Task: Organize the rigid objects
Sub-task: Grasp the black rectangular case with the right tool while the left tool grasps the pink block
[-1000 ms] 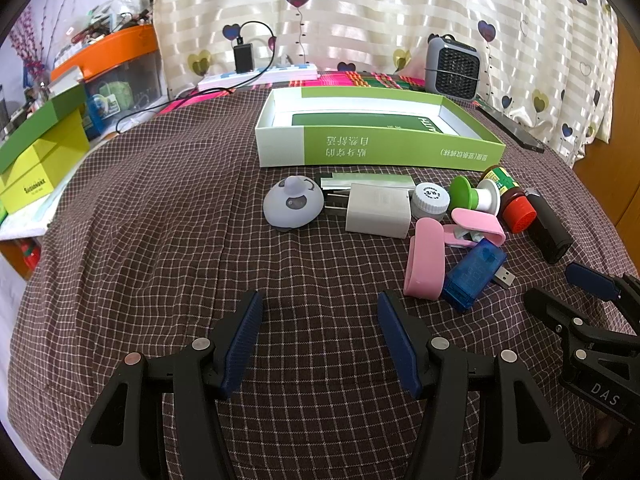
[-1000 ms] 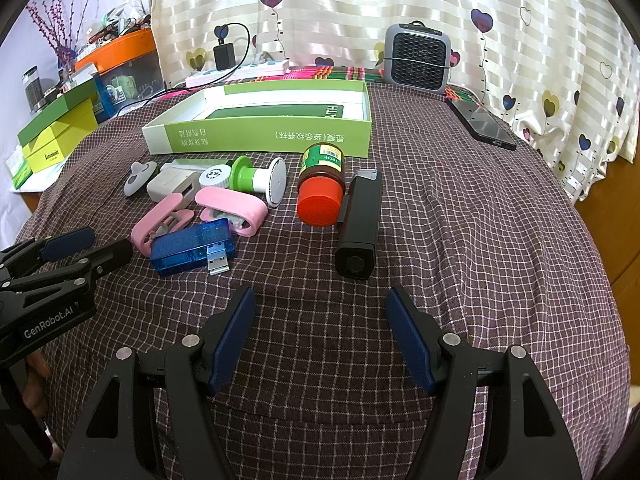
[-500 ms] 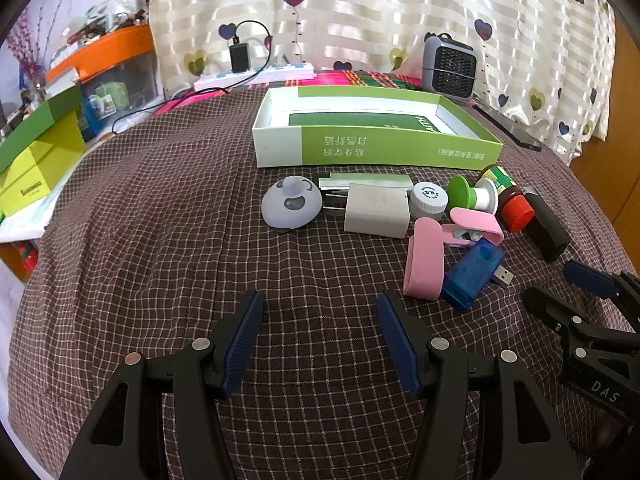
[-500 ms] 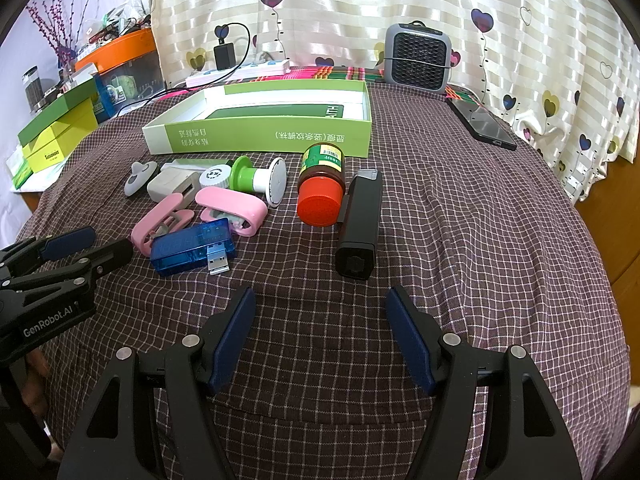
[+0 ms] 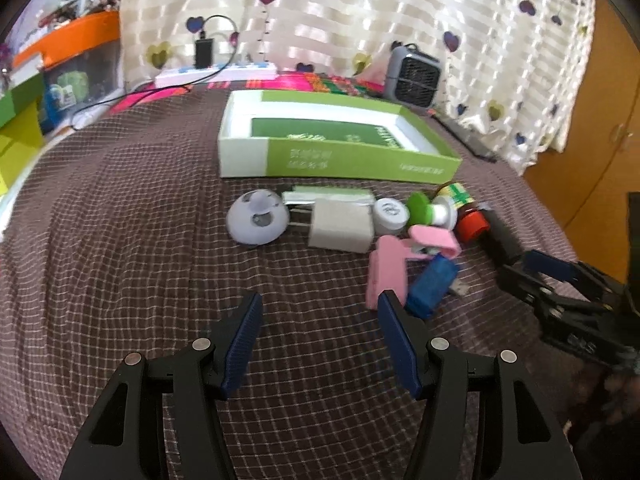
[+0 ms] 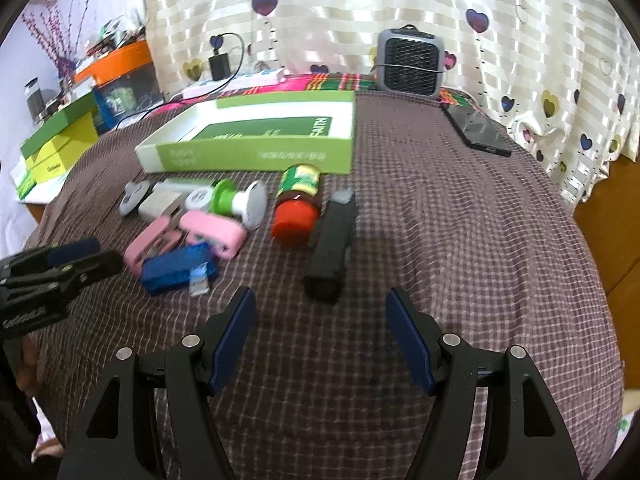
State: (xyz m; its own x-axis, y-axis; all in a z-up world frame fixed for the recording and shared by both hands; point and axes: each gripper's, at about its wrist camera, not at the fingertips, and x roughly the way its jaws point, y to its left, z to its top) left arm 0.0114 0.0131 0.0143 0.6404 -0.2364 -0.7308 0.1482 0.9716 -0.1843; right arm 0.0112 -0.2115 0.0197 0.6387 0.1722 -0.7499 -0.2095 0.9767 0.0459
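Note:
An open green and white box (image 5: 340, 140) (image 6: 256, 136) lies on the checked cloth. In front of it sits a row of small items: a grey round disc (image 5: 258, 218), a white charger (image 5: 340, 226), a white cap (image 5: 390, 212), a green and white spool (image 6: 236, 200), two pink clips (image 5: 388, 268) (image 6: 214, 232), a blue USB device (image 6: 178, 266), a red-capped bottle (image 6: 298, 204) and a black bar (image 6: 332, 244). My left gripper (image 5: 320, 332) is open just short of the pink clip. My right gripper (image 6: 320, 332) is open just short of the black bar.
A grey heater (image 6: 412, 62) and a power strip (image 5: 216, 74) stand at the back by the curtain. A black phone (image 6: 476, 130) lies at the right. Green and yellow boxes (image 6: 60, 140) and an orange-lidded bin (image 5: 68, 40) are at the left.
Both grippers have moved forward toward the row of items, which now looks nearer. Both stay open.

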